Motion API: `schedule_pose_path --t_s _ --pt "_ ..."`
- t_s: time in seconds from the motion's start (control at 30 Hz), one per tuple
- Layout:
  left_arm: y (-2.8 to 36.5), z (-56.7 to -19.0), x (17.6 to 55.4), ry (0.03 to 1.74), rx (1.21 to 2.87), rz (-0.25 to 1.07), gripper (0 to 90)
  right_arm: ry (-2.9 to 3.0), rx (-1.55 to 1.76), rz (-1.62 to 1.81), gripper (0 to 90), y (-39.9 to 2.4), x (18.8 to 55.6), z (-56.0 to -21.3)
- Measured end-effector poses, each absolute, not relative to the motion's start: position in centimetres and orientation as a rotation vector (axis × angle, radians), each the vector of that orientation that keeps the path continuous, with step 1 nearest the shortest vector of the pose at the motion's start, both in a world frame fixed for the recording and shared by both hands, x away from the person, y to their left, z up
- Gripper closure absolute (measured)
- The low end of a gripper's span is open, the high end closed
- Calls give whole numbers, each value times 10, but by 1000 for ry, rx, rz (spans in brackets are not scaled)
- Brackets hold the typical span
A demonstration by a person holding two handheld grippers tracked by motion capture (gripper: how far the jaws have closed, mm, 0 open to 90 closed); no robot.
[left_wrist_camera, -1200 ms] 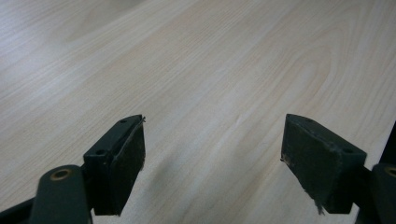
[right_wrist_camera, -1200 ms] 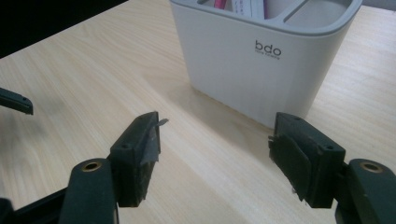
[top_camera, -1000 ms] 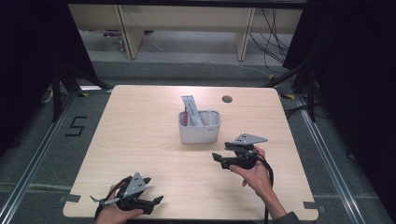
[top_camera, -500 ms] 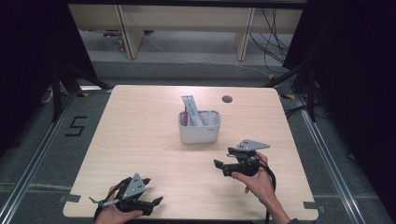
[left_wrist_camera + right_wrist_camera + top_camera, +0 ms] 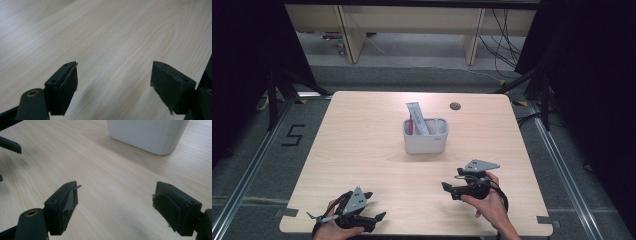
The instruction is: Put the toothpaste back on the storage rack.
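A white bin (image 5: 425, 136) stands mid-table, holding a tall white flat pack (image 5: 417, 116) and a red item (image 5: 411, 125). My right gripper (image 5: 448, 190) is held low over the table in front and to the right of the bin, pointing left. Its jaws have just been opening and stand open with nothing between them. In the right gripper view the right gripper (image 5: 116, 187) spans bare wood, with the bin (image 5: 147, 133) ahead. My left gripper (image 5: 375, 205) rests at the near left edge, open. In the left gripper view the left gripper (image 5: 115, 68) has only tabletop between its jaws.
The light wooden table (image 5: 362, 150) has a round cable hole (image 5: 455, 106) at the back right. A jaw of the left gripper (image 5: 10, 145) shows at the far left of the right gripper view. Dark floor with rails surrounds the table.
The right gripper has drawn back toward the near edge and come lower, away from the bin. The left gripper has stayed put.
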State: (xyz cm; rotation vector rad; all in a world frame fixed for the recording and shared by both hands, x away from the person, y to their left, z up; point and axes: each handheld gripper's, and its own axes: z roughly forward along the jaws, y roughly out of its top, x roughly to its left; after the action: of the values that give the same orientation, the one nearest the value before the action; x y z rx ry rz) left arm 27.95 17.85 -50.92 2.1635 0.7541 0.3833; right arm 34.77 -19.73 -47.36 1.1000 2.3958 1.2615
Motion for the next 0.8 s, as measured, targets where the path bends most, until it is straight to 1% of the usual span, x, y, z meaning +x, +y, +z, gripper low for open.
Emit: schedule_pose_path --t_s 0.07,0.17,0.2,0.27,0.4,0.57,0.6,0.8 --pt "179 -509 279 755 2157 392 214 2398 1135 1251 205 -198 343 -474" --pt "179 -509 280 757 2156 400 214 2397 1093 1253 205 -200 342 -475" --pt "179 -509 279 753 2153 400 214 2400 1155 1267 204 -200 336 -476" --pt "178 -510 279 755 2143 401 214 2406 1160 1257 204 -202 333 -477" --pt "181 -509 279 749 2165 415 214 2400 1112 1245 204 -207 330 -479" --pt "180 -509 279 750 2158 409 214 2413 1111 1234 203 -209 327 -480" --pt "180 -509 279 747 2167 387 214 2402 1148 1234 202 -208 324 -480" --pt "181 -509 279 745 2169 396 214 2409 1158 1221 186 -214 319 -481"
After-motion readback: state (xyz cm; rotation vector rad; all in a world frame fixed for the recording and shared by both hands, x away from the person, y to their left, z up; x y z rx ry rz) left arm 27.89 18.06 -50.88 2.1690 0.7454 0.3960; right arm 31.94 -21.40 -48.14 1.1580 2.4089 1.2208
